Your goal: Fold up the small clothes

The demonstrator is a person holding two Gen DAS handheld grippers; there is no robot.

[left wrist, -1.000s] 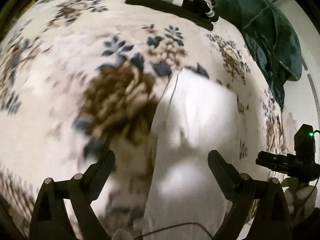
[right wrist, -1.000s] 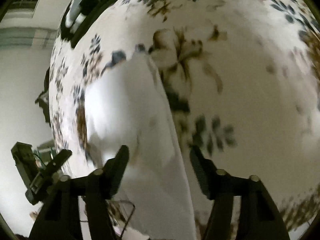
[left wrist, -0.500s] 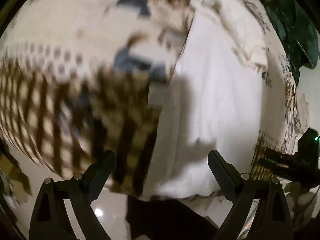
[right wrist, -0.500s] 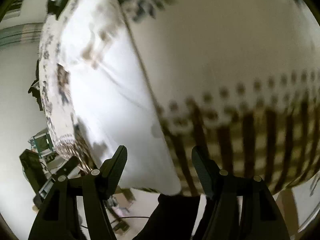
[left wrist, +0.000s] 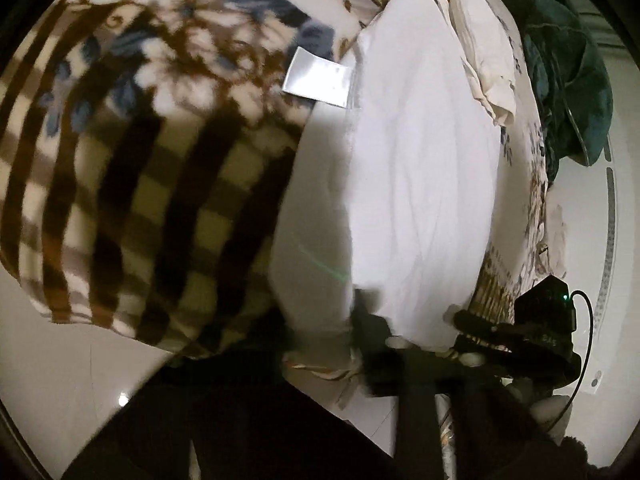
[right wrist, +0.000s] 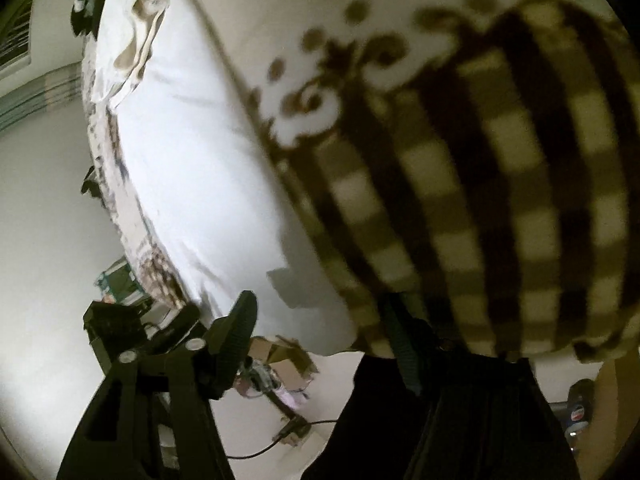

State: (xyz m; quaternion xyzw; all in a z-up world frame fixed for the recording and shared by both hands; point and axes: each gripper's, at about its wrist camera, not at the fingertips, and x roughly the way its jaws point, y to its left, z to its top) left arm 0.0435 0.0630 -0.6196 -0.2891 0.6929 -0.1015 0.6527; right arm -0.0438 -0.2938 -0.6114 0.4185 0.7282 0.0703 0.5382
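A white garment (left wrist: 420,168) lies spread on a floral and checked blanket (left wrist: 132,184), its near edge at the bed's edge, a white care label (left wrist: 318,78) at its left side. It also shows in the right wrist view (right wrist: 192,184). My left gripper (left wrist: 320,344) sits at the garment's near hem; only its right finger (left wrist: 372,344) shows clearly, the left one is lost in dark blur. My right gripper (right wrist: 324,328) is open, its fingers astride the garment's near corner. The right gripper's body (left wrist: 536,328) shows in the left wrist view.
A cream garment (left wrist: 472,40) lies crumpled at the white one's far end. A dark green cloth (left wrist: 568,80) is heaped at the far right. The blanket (right wrist: 480,180) hangs over the bed edge. Pale floor, a cardboard box (right wrist: 288,360) and a cable (right wrist: 272,448) lie below.
Both grippers have pulled back toward the near bed edge and dropped to the garment's near hem. The left gripper's fingers, wide apart before, now look closer in at the hem.
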